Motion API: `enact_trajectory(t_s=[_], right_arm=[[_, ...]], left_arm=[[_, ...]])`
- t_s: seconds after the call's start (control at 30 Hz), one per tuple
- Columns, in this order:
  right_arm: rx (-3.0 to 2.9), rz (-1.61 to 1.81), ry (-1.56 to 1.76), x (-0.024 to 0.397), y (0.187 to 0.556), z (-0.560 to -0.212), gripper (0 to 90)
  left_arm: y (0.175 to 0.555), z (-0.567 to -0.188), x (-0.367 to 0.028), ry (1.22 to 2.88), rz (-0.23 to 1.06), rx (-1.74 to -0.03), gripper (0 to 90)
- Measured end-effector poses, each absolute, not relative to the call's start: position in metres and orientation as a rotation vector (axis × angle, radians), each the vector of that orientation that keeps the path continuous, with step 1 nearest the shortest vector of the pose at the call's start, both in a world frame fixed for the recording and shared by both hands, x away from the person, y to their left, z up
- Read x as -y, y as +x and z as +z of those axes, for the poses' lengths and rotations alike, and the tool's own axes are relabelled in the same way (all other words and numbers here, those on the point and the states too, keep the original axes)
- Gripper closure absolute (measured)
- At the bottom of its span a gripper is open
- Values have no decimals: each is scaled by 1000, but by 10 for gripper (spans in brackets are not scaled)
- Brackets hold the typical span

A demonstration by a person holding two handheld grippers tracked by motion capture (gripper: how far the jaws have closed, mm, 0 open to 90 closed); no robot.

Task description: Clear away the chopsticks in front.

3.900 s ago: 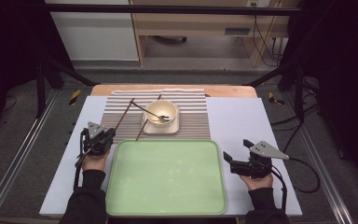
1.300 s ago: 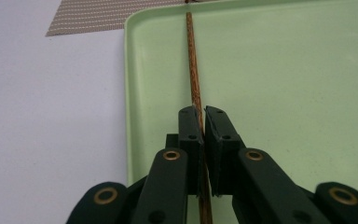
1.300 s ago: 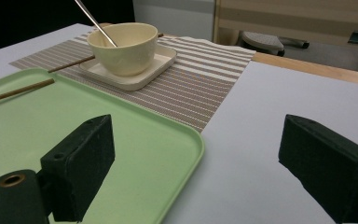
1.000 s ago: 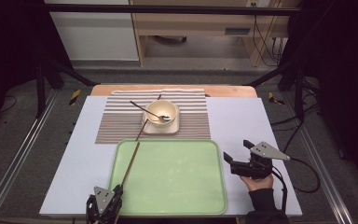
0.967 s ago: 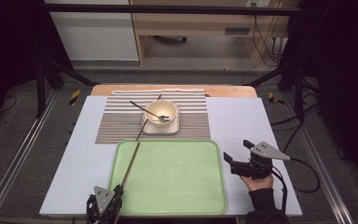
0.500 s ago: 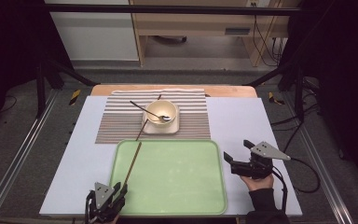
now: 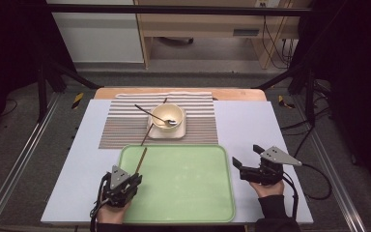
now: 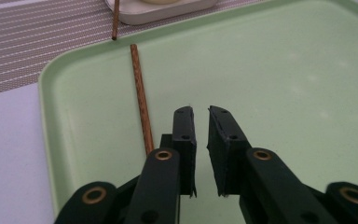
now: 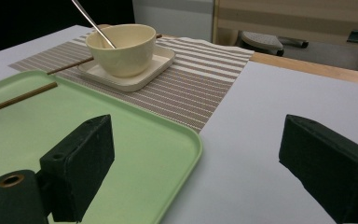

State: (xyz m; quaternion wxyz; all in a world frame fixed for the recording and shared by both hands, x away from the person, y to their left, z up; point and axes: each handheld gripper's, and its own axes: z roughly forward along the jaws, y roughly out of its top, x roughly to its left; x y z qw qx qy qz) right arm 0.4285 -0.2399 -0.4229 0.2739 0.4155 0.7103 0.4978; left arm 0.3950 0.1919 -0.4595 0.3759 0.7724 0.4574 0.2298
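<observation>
A brown chopstick (image 7: 141, 160) lies on the left side of the green tray (image 7: 183, 179), pointing at the plate. My left gripper (image 7: 133, 178) is over the tray's front left corner. In the left gripper view the left gripper (image 8: 200, 110) has just been closing. A thin slit remains between its jaws, with nothing in it, and the chopstick (image 8: 139, 93) lies just left of them on the tray (image 8: 284, 93). My right gripper (image 7: 247, 155) rests right of the tray, open and empty. From the right gripper (image 9: 196, 140), the chopstick (image 9: 18, 98) lies far off to the left.
A cream bowl (image 7: 166, 115) with a metal spoon (image 7: 152, 113) stands on a square plate (image 7: 178, 131) on the striped placemat (image 7: 121, 125) behind the tray. A second chopstick (image 7: 147, 135) lies on the mat left of the plate. The white table (image 7: 251, 121) lies bare to the right.
One second ago the left gripper held the chopstick's near end at the table's front edge. The chopstick now lies loose on the tray, and the gripper has moved forward over it. The right gripper stayed still.
</observation>
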Motion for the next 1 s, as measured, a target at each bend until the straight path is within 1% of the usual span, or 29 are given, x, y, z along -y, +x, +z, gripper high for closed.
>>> enact_trajectory(t_s=[0.13,0.23,0.37,0.63,1.0], right_arm=[[-1912,1338,1118,240,429,-423,105],[-1913,1335,1118,240,429,-423,106],[-1912,1337,1118,239,429,-423,105],[-1916,1334,1116,239,429,-424,106],[-1917,1332,1115,239,429,-424,107]], left_arm=[[404,-466,-189,2034,599,-1179,893],[408,-469,-187,2066,606,-1196,895],[411,-472,-188,2069,622,-1234,895],[413,-475,-195,2042,616,-1283,896],[412,-473,-199,2005,657,-1334,896]])
